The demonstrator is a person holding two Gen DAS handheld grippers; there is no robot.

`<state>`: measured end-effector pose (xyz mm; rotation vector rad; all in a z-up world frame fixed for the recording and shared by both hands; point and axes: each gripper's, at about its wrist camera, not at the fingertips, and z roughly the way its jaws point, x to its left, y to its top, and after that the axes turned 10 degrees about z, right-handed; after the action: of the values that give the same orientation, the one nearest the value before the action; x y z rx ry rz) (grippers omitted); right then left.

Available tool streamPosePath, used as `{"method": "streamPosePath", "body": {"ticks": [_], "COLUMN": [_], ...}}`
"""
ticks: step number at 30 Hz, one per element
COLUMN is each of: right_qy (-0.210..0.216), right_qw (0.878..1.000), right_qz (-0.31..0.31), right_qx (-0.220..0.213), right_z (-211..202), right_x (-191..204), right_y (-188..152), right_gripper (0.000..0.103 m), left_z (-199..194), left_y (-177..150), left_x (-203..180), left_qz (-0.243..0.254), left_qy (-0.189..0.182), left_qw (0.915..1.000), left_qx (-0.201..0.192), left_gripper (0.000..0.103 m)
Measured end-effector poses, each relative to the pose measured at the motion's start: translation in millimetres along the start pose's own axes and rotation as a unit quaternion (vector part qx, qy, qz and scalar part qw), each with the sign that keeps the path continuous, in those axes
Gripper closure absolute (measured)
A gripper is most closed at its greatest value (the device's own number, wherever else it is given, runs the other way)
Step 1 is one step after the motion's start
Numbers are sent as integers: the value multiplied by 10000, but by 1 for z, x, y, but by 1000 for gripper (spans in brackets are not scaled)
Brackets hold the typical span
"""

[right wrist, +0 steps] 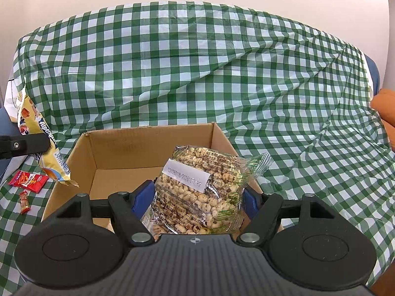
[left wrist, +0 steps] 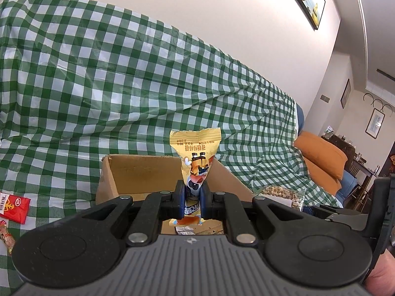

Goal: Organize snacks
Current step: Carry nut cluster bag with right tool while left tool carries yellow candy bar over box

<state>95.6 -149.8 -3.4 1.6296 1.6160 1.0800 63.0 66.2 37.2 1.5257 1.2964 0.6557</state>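
My left gripper is shut on a yellow snack packet and holds it upright over the open cardboard box. The same packet shows at the left of the right wrist view, hanging beside the box's left wall. My right gripper is shut on a clear bag of puffed grain snacks and holds it above the box. The box floor that shows is bare cardboard.
A green checked cloth covers the sofa. A red sachet and a small wrapped candy lie left of the box. The red sachet also shows in the left wrist view. Orange cushions sit at the right.
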Motion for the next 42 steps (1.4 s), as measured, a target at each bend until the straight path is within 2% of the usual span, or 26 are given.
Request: {"method": "streamPosePath", "body": {"ticks": [41, 42], "right_qy": [-42, -37], "right_qw": [9999, 9999], "right_qz": [-139, -134], "right_qx": [-61, -55], "right_z": [0, 0], "right_x": [-4, -3], "right_y": [1, 1], "right_gripper": [28, 28], "left_z": [12, 14], "left_y": [-2, -2], "left_x": [-6, -7], "left_qz": [14, -2], "left_qy": [-154, -200], "left_qw": [9998, 9997], "left_qx": [101, 155], "left_gripper": [91, 86]}}
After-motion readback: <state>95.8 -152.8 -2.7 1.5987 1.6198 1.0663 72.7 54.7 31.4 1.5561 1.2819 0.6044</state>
